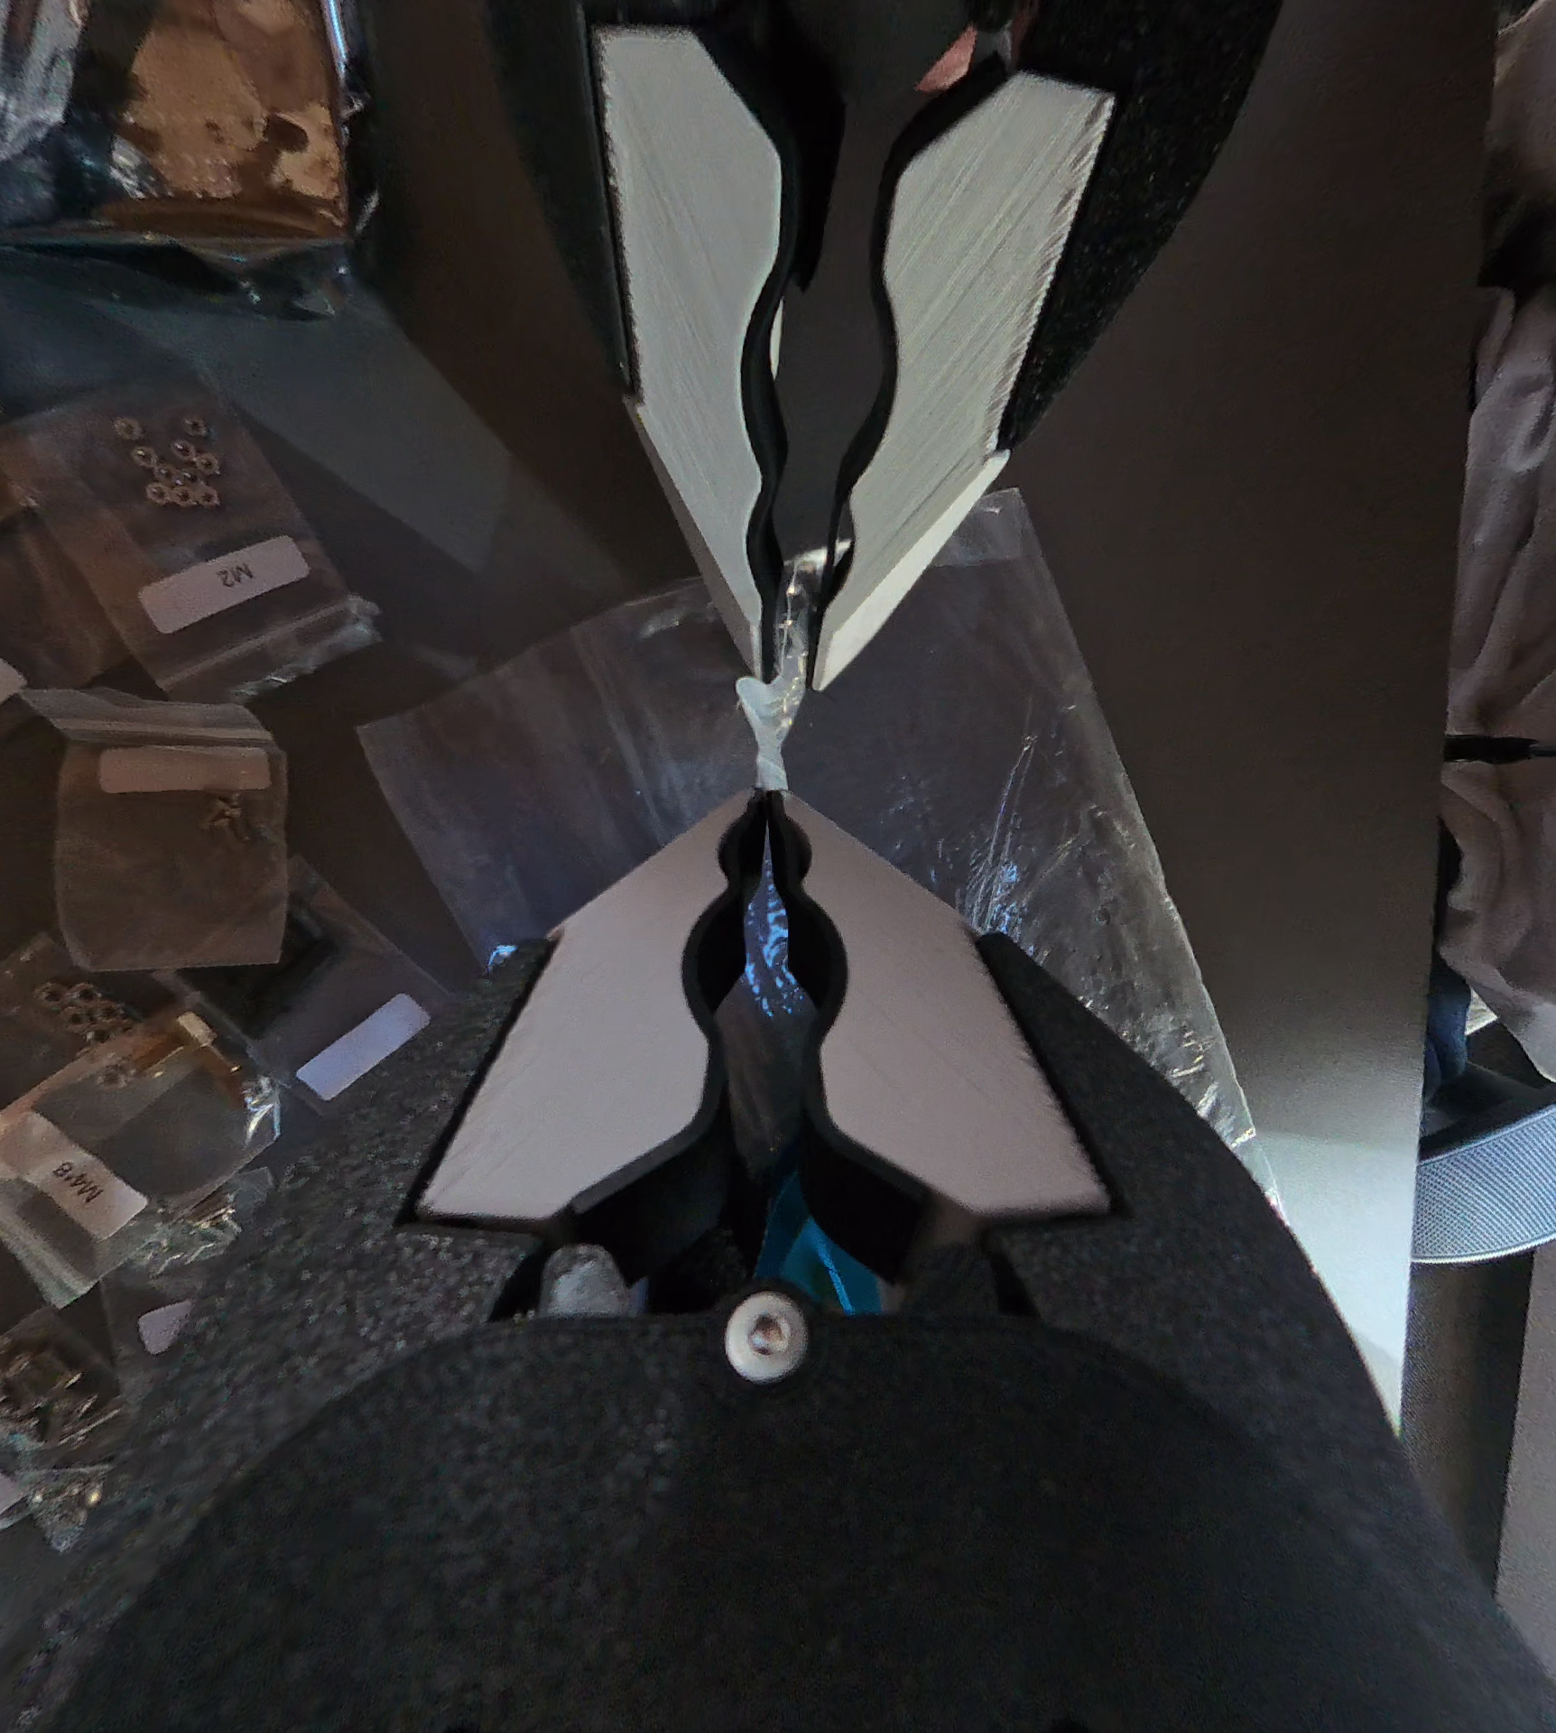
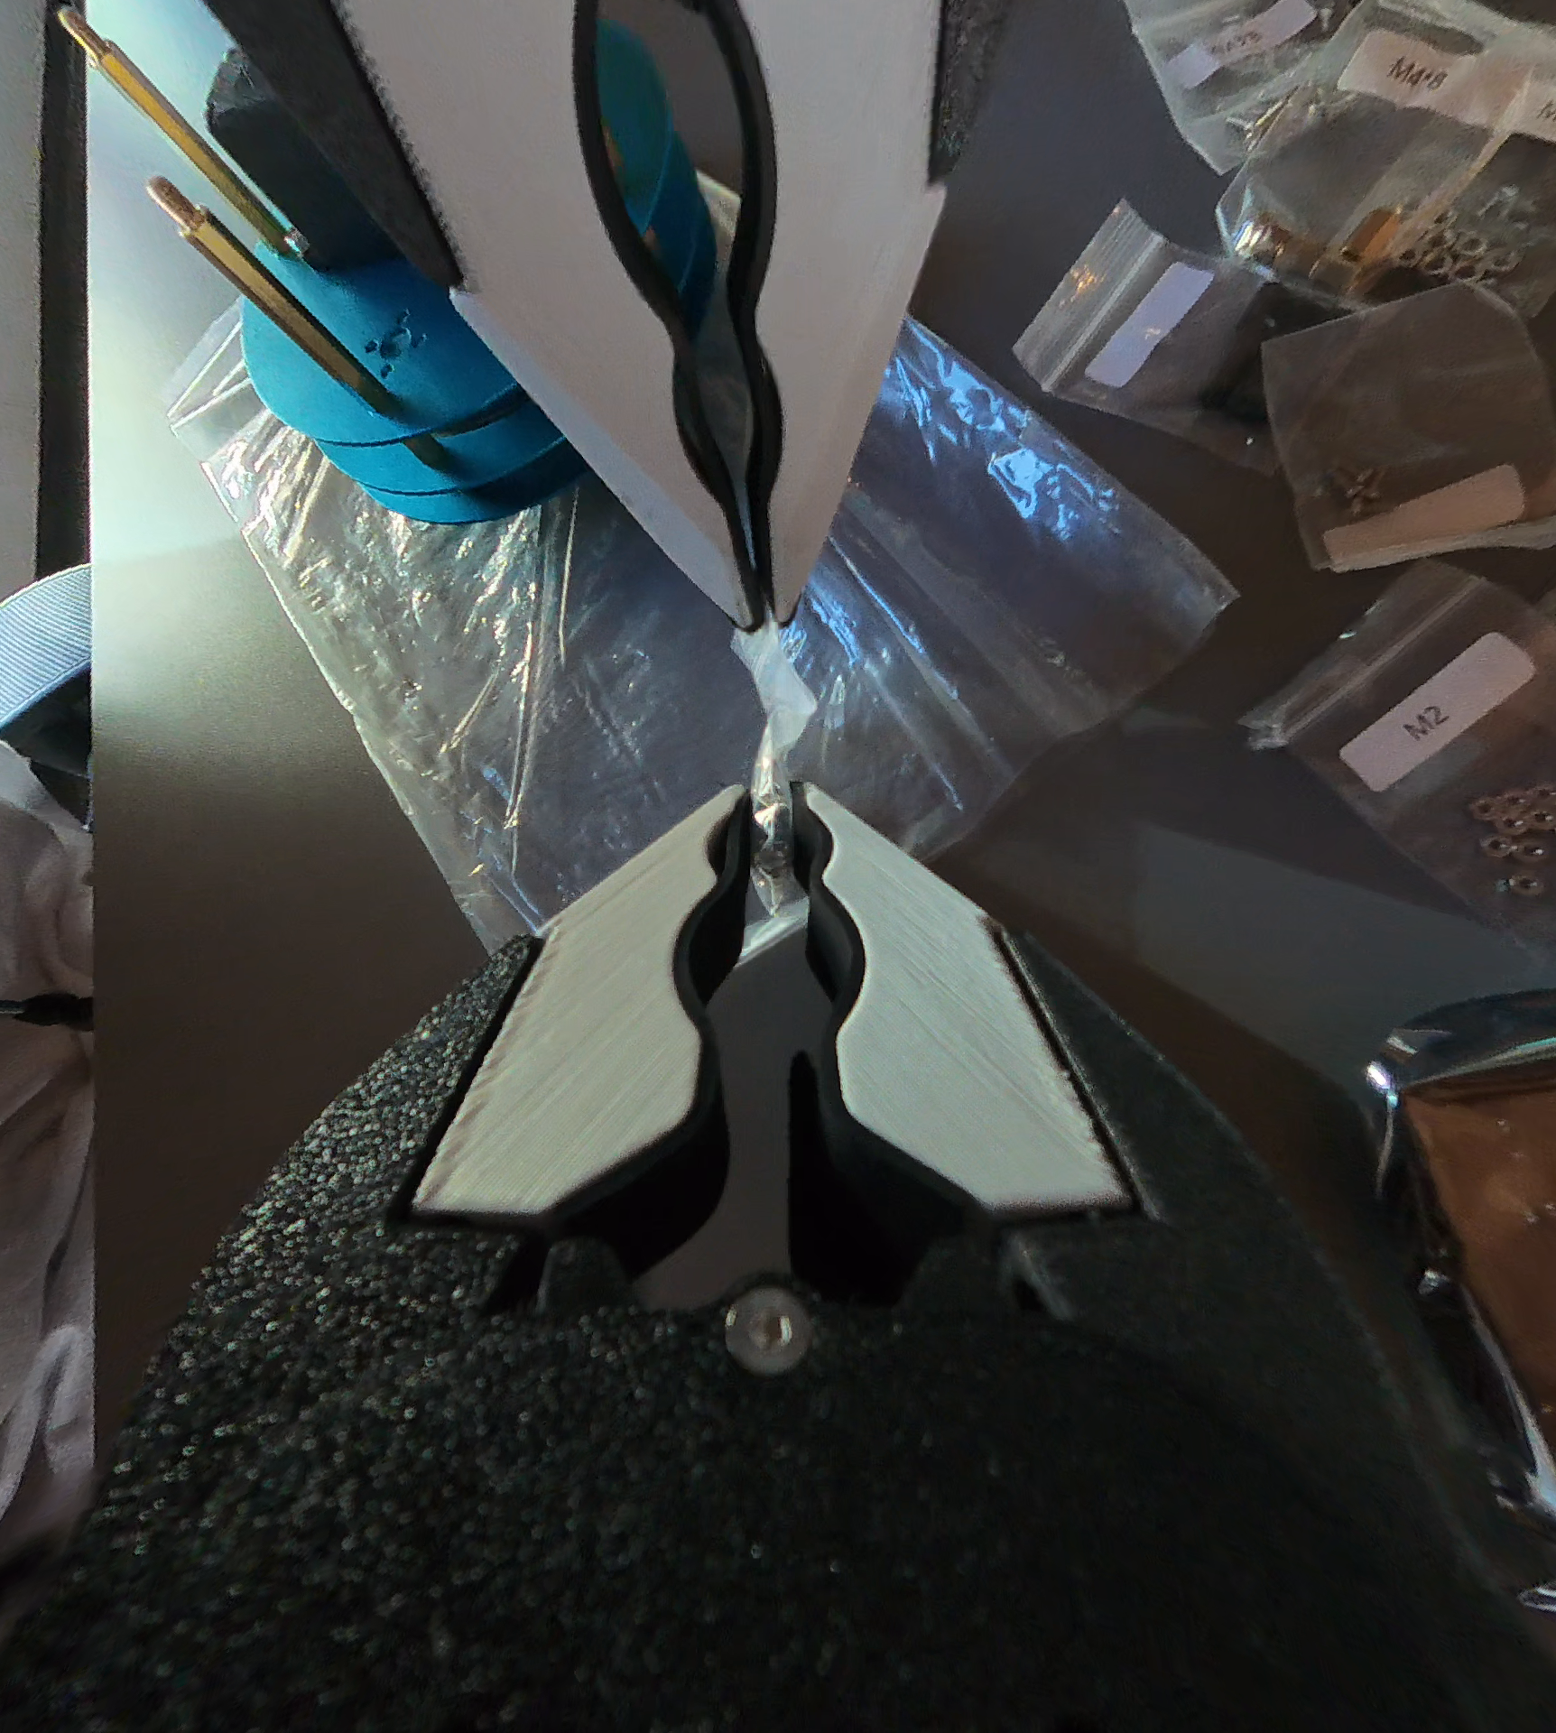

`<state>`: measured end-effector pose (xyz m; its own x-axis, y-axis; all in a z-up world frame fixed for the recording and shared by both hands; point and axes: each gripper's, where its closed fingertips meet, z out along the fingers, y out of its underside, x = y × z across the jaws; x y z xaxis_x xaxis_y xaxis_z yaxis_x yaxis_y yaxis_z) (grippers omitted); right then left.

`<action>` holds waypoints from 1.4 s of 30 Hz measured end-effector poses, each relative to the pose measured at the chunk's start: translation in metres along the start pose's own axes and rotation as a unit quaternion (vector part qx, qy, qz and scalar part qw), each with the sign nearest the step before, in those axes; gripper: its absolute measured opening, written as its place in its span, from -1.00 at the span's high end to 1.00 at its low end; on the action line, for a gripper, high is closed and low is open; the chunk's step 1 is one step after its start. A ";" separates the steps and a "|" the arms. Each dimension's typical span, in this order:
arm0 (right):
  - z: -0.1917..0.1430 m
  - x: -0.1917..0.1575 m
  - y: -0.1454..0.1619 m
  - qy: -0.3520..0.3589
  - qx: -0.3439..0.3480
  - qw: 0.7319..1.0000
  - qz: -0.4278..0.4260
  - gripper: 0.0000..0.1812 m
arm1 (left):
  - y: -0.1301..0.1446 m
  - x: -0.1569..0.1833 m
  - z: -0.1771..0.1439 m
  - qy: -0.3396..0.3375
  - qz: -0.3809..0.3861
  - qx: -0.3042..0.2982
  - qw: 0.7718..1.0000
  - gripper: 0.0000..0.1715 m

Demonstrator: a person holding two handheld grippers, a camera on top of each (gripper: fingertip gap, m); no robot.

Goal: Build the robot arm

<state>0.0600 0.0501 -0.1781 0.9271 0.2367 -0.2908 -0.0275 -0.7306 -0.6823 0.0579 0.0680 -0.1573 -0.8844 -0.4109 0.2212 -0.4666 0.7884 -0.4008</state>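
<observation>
A clear plastic zip bag [image 1: 990, 750] lies on the dark table, with its edge bunched and twisted between both grippers. My left gripper [image 1: 767, 802] is shut on that twisted edge. My right gripper [image 1: 784, 670] faces it tip to tip from above and is shut on the same edge. In the right wrist view, my right gripper [image 2: 774, 805] pinches the bag [image 2: 568, 703] and the left gripper [image 2: 760, 614] pinches it just beyond. A blue stack of discs with brass rods [image 2: 399, 394] sits at the bag's far end beneath the left gripper. I cannot tell whether it is inside the bag.
Several small labelled zip bags of nuts and screws [image 1: 193, 525] are piled at the left, and they show at the right in the right wrist view [image 2: 1459, 750]. A shiny foil pouch [image 2: 1524, 1219] lies near right. A person's white clothing [image 1: 1553, 563] is past the table edge. The tips of both grippers are at nearly the same place.
</observation>
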 end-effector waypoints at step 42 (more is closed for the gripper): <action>-0.072 -0.043 -0.068 -0.194 0.226 0.954 0.043 0.95 | -0.044 0.026 -0.077 0.037 -0.018 0.319 0.947 0.88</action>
<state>0.0484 0.0435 -0.0711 0.7091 0.4711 -0.5246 -0.3370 -0.4271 -0.8391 0.0559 0.0579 -0.0650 -0.8758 -0.3805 0.2970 -0.4280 0.3276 -0.8423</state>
